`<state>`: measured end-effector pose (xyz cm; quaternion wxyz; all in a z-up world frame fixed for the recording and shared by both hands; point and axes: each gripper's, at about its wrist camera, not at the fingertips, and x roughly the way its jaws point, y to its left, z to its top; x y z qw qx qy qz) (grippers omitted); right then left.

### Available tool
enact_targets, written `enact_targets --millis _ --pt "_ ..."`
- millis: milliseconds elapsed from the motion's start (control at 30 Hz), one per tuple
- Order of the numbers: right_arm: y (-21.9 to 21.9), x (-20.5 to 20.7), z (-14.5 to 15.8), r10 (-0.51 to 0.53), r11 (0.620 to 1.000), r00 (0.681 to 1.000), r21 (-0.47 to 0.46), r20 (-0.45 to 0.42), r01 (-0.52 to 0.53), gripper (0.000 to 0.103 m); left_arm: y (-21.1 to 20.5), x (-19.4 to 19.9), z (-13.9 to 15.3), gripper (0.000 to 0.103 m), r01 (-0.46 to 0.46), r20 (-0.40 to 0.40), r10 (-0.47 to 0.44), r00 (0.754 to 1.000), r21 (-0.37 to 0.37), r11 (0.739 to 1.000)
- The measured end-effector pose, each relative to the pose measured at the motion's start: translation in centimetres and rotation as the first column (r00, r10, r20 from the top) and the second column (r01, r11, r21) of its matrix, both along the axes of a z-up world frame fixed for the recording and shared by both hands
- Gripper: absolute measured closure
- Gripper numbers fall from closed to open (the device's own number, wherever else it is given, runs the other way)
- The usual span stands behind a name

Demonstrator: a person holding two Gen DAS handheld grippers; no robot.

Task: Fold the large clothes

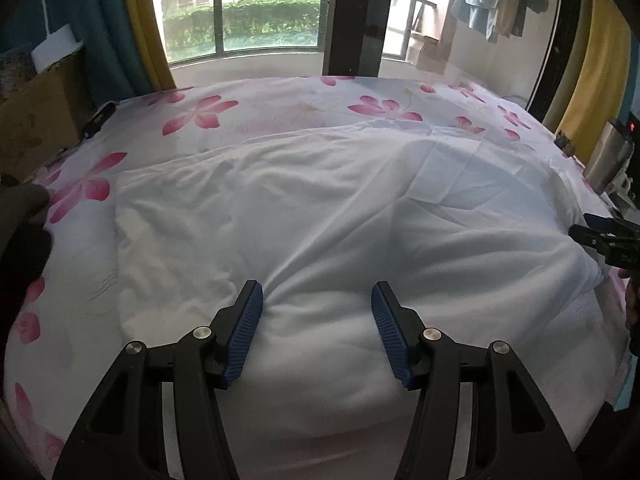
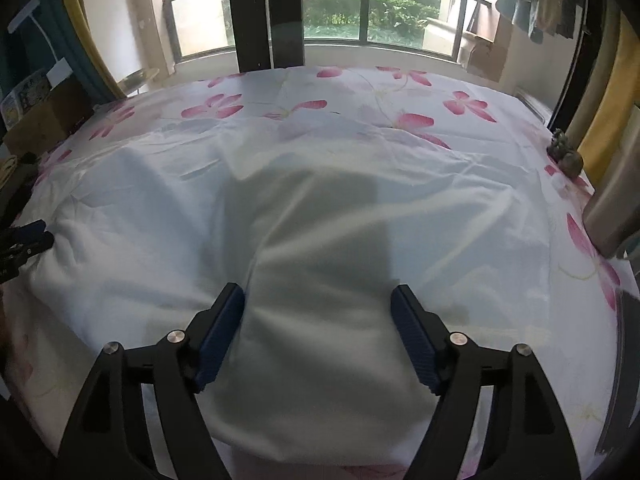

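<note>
A large white garment (image 1: 320, 208) lies spread and wrinkled on a bed with a pink flower sheet (image 1: 192, 114). My left gripper (image 1: 318, 300) is open, its blue pads on either side of a bulge at the garment's near edge. My right gripper (image 2: 318, 300) is open too, over the garment's near edge (image 2: 320, 240), with cloth between the pads. The right gripper shows at the right edge of the left wrist view (image 1: 604, 236). The left gripper shows at the left edge of the right wrist view (image 2: 24, 240).
A cardboard box (image 1: 36, 116) stands left of the bed. A metal flask (image 1: 608, 156) and a small figurine (image 2: 564, 156) stand at the bed's right side. A window with a railing (image 1: 248, 12) is behind the bed. Clothes (image 1: 496, 0) hang at upper right.
</note>
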<state>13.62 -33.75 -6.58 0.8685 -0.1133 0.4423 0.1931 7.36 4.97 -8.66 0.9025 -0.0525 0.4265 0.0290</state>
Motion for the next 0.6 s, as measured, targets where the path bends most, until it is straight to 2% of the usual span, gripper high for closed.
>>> enact_targets --millis 133,267,433,600 --pt "-0.7 -0.8 0.0 -0.014 1.0 1.0 0.009 0.004 0.014 0.025 0.0 -0.8 0.5 0.043 -0.01 0.001 0.01 1.0 -0.03 1.0" --pt "-1.2 -1.6 0.3 -0.023 1.0 1.0 0.004 0.01 0.023 0.025 -0.8 -1.8 2.0 0.043 0.006 0.053 -0.004 0.999 -0.031 1.0" --pt "-3.3 -3.6 2.1 -0.052 0.998 0.998 0.035 0.048 0.05 0.024 -2.7 -2.0 4.2 0.043 0.065 0.128 -0.06 0.99 -0.028 0.998" --pt "-6.6 -5.1 2.5 -0.115 0.991 0.993 0.066 0.005 0.115 0.024 -5.2 -0.6 4.8 0.043 0.133 0.14 -0.126 0.982 -0.036 0.991"
